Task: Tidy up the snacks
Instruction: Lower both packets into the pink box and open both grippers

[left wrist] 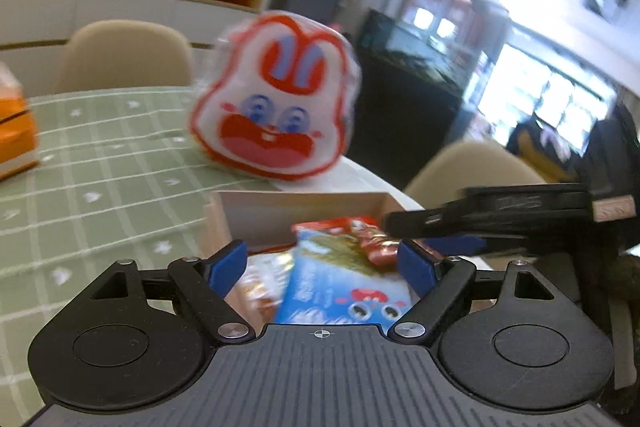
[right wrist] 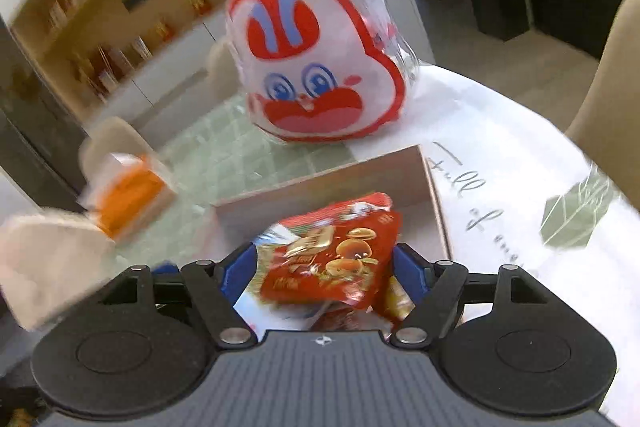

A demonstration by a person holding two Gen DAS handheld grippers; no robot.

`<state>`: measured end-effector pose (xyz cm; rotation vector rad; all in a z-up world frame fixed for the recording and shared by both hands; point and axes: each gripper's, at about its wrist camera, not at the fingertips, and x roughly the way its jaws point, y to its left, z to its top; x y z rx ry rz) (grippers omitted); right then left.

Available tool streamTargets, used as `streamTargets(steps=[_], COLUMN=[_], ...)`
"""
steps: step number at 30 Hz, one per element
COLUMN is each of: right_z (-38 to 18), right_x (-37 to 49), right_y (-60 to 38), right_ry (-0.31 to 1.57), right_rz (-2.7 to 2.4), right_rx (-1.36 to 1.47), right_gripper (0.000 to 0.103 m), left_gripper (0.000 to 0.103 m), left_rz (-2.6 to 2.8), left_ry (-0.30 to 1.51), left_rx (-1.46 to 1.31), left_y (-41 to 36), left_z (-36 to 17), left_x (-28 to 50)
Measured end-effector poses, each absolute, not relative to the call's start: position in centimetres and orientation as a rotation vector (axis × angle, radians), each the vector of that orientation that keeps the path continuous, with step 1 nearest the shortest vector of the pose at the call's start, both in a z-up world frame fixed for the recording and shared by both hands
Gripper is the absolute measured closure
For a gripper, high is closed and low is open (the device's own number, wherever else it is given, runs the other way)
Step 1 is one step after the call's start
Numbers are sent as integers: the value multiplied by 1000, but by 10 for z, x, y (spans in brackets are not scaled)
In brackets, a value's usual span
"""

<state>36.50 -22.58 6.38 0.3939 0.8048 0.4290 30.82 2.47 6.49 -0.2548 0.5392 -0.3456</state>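
An open beige box [left wrist: 300,215] [right wrist: 320,195] stands on the table with several snack packets in it. My left gripper [left wrist: 322,267] hovers over the box with its jaws wide. A blue packet [left wrist: 340,287] lies between them, clear of the left pad. My right gripper [right wrist: 324,267] is over the same box, and a red snack packet [right wrist: 336,259] sits between its blue pads with a small gap on the left. In the left wrist view the right gripper's fingers [left wrist: 452,241] reach in from the right. A large rabbit-face bag [left wrist: 272,103] [right wrist: 316,67] stands behind the box.
A green checked tablecloth [left wrist: 80,167] covers the table, with a white printed cloth [right wrist: 500,187] toward the right. An orange carton [left wrist: 12,123] [right wrist: 132,195] stands at the left. Beige chairs [left wrist: 124,55] [left wrist: 472,167] ring the table. Shelves with figurines line the back wall.
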Motion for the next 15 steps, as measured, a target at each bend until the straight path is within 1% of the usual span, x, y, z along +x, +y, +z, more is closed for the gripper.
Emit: streamTargets(steps=[3, 6, 10, 15], right_z=[73, 80, 81, 69], right_x=[346, 311, 240, 146], right_y=[-229, -225, -212, -199], right_ry=[761, 710, 641, 561], right_rz=[394, 329, 305, 289], right_rx=[380, 302, 182, 122], right_gripper=[23, 23, 23, 21], left_gripper=[16, 16, 16, 27], left_rz=[-294, -261, -270, -272], left_ry=[524, 536, 571, 540], left_rx=[-291, -315, -295, -248], left_y=[39, 49, 53, 46], left_z=[70, 72, 65, 57], left_x=[282, 251, 201, 129])
